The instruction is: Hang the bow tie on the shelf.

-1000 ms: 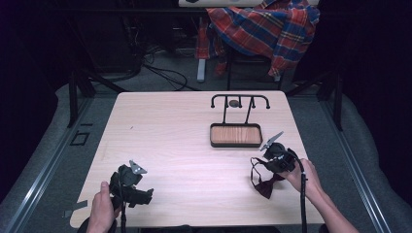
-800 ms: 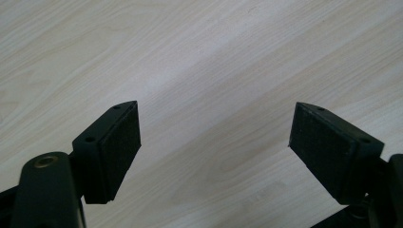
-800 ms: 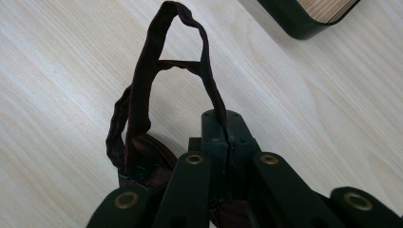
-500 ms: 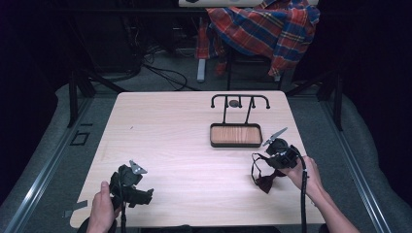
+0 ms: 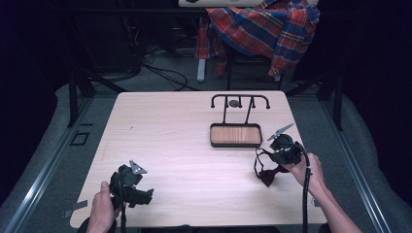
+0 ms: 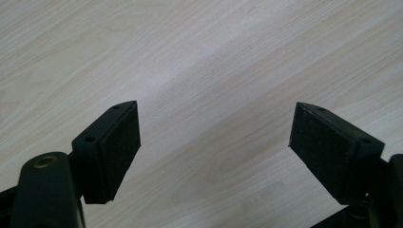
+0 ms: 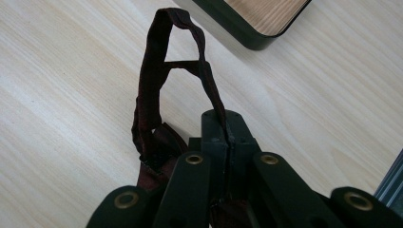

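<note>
The dark red fabric bow tie [image 5: 270, 173] lies on the pale wooden table [image 5: 184, 136] near its right edge. Just behind it sits the black-rimmed wooden tray [image 5: 235, 135], with the black metal rack [image 5: 240, 101] behind that.

The high view looked forward and down from above the person's side, taking in the whole desk [image 5: 184, 141]. The left gripper view sat close over bare desk wood, facing down along its jaws. The right gripper view, equally near, shared the tray [image 7: 256, 19] corner with the high view.
</note>
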Motion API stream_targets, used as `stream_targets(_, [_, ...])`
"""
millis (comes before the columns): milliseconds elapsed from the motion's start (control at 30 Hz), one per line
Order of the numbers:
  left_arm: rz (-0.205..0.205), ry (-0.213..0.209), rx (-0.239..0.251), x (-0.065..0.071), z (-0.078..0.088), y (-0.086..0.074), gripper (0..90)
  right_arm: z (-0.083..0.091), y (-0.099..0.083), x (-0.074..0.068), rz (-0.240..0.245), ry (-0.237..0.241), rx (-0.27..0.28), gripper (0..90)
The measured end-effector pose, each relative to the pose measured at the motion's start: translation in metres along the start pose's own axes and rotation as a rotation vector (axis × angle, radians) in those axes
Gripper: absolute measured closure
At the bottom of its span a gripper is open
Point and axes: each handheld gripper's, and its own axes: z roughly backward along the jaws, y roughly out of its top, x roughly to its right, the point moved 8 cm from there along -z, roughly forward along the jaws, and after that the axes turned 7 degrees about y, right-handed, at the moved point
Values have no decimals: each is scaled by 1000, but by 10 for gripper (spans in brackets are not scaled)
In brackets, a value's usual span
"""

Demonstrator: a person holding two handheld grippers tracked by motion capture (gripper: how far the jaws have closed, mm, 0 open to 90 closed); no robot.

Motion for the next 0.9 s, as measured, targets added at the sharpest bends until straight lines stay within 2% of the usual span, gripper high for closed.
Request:
stream_targets(100, [3,1,0,0,0,0,175,2,2,1,-16,6,17,894])
stream_targets(567, [-3,13,5,1,1,0,174,10,10,17,-30,-16,29,894])
stream_targets(767, [-4,17,3,1,1,1,173,15,24,24,-36,-23,64,894])
stream_targets(900, [-2,17,5,1,1,0,174,16,31,27,-30,-25,60,895])
